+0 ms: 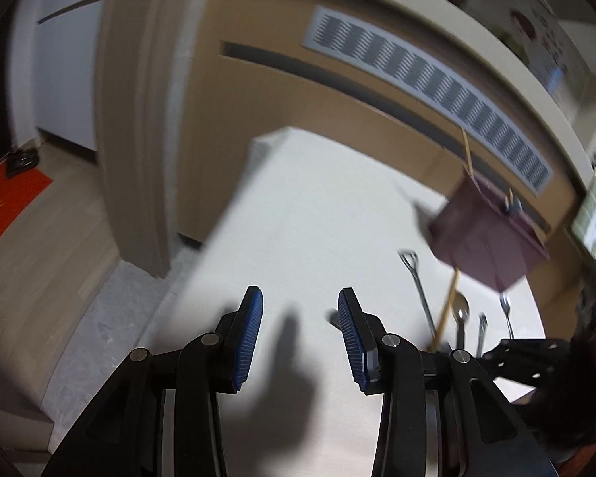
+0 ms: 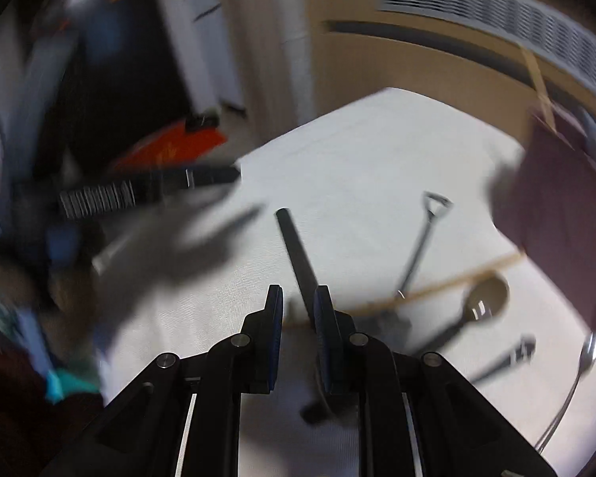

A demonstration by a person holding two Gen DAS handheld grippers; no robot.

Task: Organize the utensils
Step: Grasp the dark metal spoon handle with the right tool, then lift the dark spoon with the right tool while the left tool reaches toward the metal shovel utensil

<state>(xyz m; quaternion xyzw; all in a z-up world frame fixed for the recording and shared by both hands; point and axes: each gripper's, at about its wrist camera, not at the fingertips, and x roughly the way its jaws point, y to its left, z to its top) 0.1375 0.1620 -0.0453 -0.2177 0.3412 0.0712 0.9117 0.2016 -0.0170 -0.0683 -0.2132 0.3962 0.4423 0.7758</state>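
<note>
1. Left wrist view: the left hand-held gripper (image 1: 300, 298) is wide apart and holds nothing. It hangs over a bare part of the white desk (image 1: 318, 198). The utensils lie off to its right: a thin metal tool with a loop end (image 1: 417, 278), a wooden stick (image 1: 449, 298), a spoon (image 1: 461, 310) and a small fork (image 1: 506, 310). A purple holder (image 1: 484, 234) stands just behind them with a stick poking out of the top.

2. Right wrist view: the right hand-held gripper (image 2: 298, 298) is nearly closed around a long black utensil (image 2: 296, 254). The black handle runs up between the two fingers and points away over the desk. It looks gripped, but the blur makes that hard to be sure of. The spoon (image 2: 482, 302) and the loop tool (image 2: 421, 238) lie to the right, near the purple holder (image 2: 568, 218).

3. What could go wrong: the picture is smeared, so the hands are moving fast. The black utensil is long and is held near one end, so I think it could tip or slip out. Its far end could also bump the purple holder and knock it over.
</note>
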